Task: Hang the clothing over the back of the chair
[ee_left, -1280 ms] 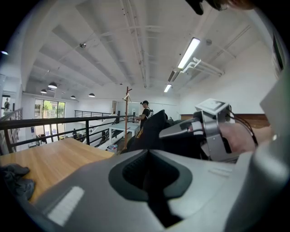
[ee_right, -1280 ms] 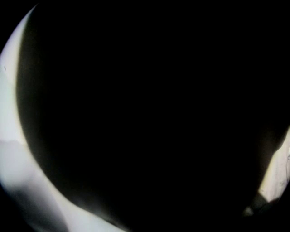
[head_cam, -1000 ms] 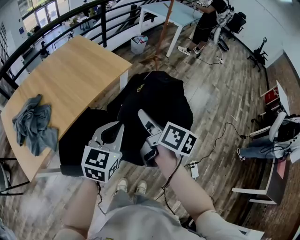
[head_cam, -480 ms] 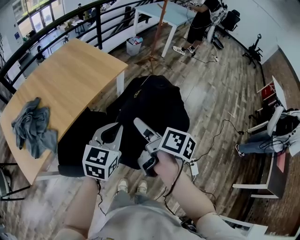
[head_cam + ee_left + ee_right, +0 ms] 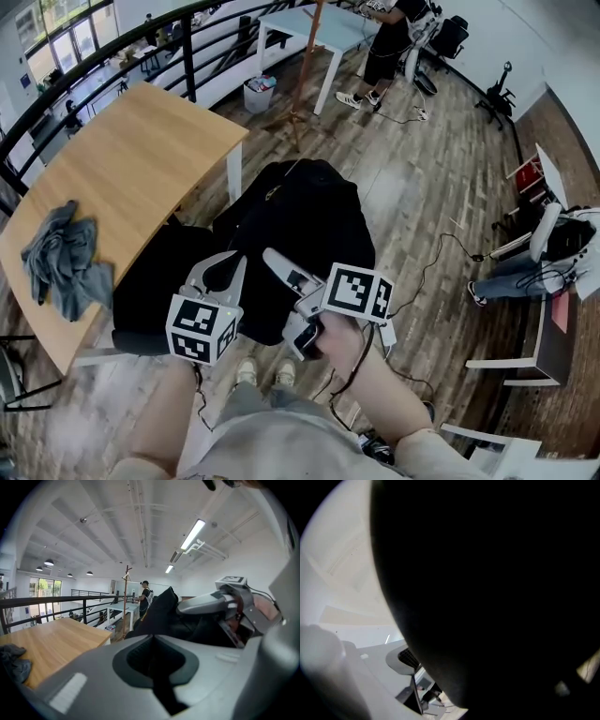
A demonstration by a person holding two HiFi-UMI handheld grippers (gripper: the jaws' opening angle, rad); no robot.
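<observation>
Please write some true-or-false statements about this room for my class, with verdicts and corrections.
1. The black garment is draped over the black chair. True.
2. The crumpled grey cloth lies on the floor. False: it lies on the curved wooden table.
3. A person in black clothes stands beside the pale table in the background. True.
4. The wooden table is stacked with books. False: only the grey cloth shows on it.
5. The small white bin sits on top of the wooden table. False: it stands on the floor near the black railing.
</observation>
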